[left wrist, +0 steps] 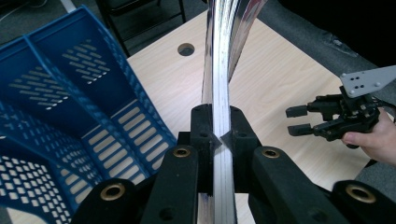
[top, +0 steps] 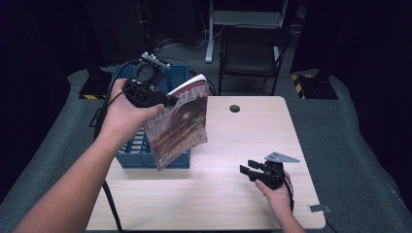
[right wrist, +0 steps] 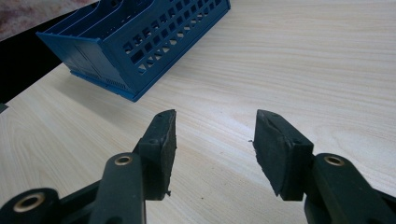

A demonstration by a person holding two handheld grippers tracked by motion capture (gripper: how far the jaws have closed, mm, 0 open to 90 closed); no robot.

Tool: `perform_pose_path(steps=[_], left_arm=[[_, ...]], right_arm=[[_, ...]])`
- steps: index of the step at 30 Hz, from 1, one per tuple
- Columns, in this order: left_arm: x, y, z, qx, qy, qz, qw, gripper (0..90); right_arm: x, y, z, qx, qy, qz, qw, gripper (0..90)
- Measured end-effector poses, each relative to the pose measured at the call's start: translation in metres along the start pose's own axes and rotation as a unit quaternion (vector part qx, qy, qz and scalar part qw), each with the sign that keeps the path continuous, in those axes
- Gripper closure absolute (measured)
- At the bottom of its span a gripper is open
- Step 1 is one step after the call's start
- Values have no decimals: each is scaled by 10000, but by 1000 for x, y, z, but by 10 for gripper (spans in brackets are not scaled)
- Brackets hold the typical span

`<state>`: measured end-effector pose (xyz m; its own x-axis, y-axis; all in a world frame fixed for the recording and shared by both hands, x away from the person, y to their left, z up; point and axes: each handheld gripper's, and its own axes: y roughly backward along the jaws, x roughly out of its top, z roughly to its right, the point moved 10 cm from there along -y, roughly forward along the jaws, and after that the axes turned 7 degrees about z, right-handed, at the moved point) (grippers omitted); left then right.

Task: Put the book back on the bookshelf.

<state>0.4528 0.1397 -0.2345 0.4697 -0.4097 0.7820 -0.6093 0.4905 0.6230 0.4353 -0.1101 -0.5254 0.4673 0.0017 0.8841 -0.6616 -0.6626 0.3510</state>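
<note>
Pale wood-grain table, largest thing here, with a round dark hole near the far edge and a small metal plate at the near right corner; beyond it, a black folding chair on grey floor.

Blue perforated plastic file rack on the table's left part, divided into open compartments, seen close in the left gripper view and from its low end in the right gripper view.

Glossy magazine with a reddish cover and large white characters, held up in the air above the rack's right side, tilted, apart from rack and table; edge-on in the left gripper view, pages curving slightly to the right at the top.

Left gripper in the person's left hand, clamped tight on the magazine's edge, black pads pressing from both sides.

Right gripper in the right hand, low over the table's right part, well apart from the rack; pads parted a moderate way with bare wood between, holding nothing.
</note>
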Motion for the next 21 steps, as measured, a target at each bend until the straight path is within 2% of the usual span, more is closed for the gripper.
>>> perform_pose_path(steps=[8,10,14,21], left_arm=[[-2,10,-15,175,113,10,9998,838],[-4,14,-18,169,174,-68,9997,838],[-6,16,-25,247,253,-6,9994,838],[-13,23,-43,428,351,-67,9984,838]], right_arm=[[0,0,0,-9,-28,10,10000,485],[0,0,0,-7,-31,11,10000,485],[-1,0,0,-19,-42,-8,10000,485],[-1,1,0,-30,-63,-20,10000,485]])
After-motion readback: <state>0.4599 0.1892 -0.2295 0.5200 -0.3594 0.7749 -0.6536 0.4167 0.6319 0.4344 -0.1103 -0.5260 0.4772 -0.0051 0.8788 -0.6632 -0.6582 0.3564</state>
